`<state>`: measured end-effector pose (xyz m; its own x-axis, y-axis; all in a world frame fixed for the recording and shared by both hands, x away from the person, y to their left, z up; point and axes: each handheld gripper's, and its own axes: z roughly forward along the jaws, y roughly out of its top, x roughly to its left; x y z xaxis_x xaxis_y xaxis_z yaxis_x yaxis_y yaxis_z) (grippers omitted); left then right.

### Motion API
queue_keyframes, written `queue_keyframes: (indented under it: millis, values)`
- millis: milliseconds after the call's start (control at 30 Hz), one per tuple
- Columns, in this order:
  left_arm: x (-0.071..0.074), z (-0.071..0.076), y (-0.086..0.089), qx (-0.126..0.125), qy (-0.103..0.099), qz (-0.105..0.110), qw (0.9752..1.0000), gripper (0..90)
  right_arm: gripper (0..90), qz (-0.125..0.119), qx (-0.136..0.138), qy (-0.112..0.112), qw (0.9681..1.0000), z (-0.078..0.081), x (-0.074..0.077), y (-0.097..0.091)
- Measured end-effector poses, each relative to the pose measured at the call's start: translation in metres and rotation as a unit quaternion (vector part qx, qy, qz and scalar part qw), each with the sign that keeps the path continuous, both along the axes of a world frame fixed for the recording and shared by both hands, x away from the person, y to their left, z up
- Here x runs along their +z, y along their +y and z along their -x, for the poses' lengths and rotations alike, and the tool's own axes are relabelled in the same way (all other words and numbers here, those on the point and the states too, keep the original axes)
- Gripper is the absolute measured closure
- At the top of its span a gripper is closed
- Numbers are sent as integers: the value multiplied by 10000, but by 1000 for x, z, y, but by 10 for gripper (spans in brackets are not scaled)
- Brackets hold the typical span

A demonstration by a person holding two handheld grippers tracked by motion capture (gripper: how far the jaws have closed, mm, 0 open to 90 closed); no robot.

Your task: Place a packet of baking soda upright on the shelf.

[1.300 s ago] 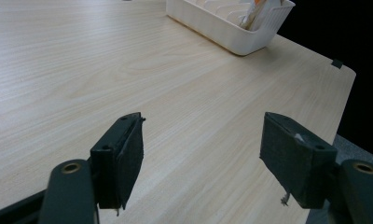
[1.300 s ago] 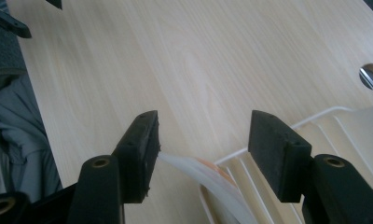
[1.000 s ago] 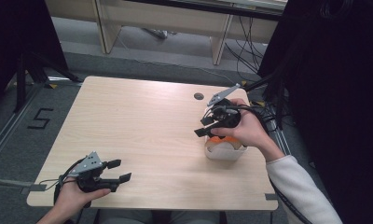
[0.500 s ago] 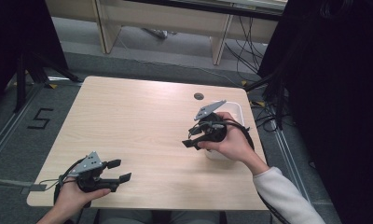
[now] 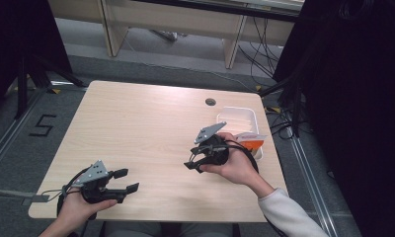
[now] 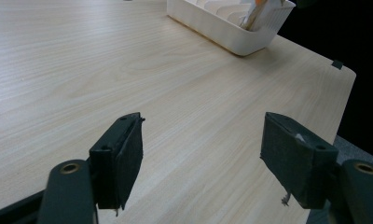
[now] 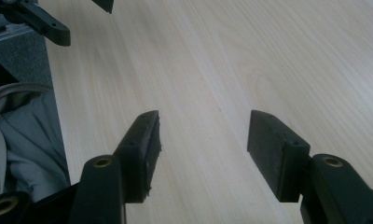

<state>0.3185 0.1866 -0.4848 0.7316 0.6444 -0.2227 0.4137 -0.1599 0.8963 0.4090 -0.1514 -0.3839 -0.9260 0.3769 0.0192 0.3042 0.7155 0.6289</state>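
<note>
R gripper (image 5: 193, 159) hangs mid-table w/ jaws wide apart, nothing btwn them. L gripper (image 5: 126, 180) at near-left edge, also gaping, empty. White tray (image 5: 236, 117) w/ orange packet (image 5: 252, 143) sits just behind R hand (image 5: 235, 165).

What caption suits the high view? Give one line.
Both grippers, left and right, open over the table; white tray beside the right.

- The table (image 5: 136, 128) is pale wood-grain laminate, smooth with a soft sheen.
- The tray (image 6: 222, 23) looks like white plastic, smooth and matt.
- The left gripper (image 6: 205, 158) has matt black fingers (image 6: 121, 158) faced with rough-edged pads.
</note>
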Motion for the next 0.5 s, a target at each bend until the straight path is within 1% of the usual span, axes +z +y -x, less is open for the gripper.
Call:
queue_keyframes:
  millis: [67,100,167,200,233,267,300,367,400,433,467,500]
  values:
    - [0,0,0,-10,5,-2,10000,288,451,-4,-2,46,10000,3,-6,1]
    - [0,0,0,-4,10,-5,10000,288,452,3,51,52,10000,4,-10,1]
    - [0,0,0,1,9,3,10000,288,452,-4,75,122,9999,8,-16,2]
    - [0,0,-1,17,15,38,10000,288,452,-1,44,175,9998,10,-20,2]
    - [0,0,0,1,8,0,10000,287,451,-48,53,199,9998,12,-23,3]
    - [0,0,0,1,8,-3,10000,288,451,-90,123,182,9997,14,-27,3]
    - [0,0,0,-2,8,-8,10000,287,450,-102,129,200,9997,16,-31,3]
    - [0,0,0,-8,6,-13,10000,288,450,-108,120,217,9996,20,-38,3]
    - [0,0,0,-6,6,-12,10000,287,451,-140,53,269,9995,23,-43,2]
    - [0,0,0,-5,8,-17,10000,287,450,-150,60,305,9994,25,-47,1]
    - [-1,-1,0,-30,12,0,10000,287,450,-151,73,284,9995,26,-50,0]
    - [-1,0,-1,35,86,43,9999,287,449,-190,58,260,9995,27,-54,0]
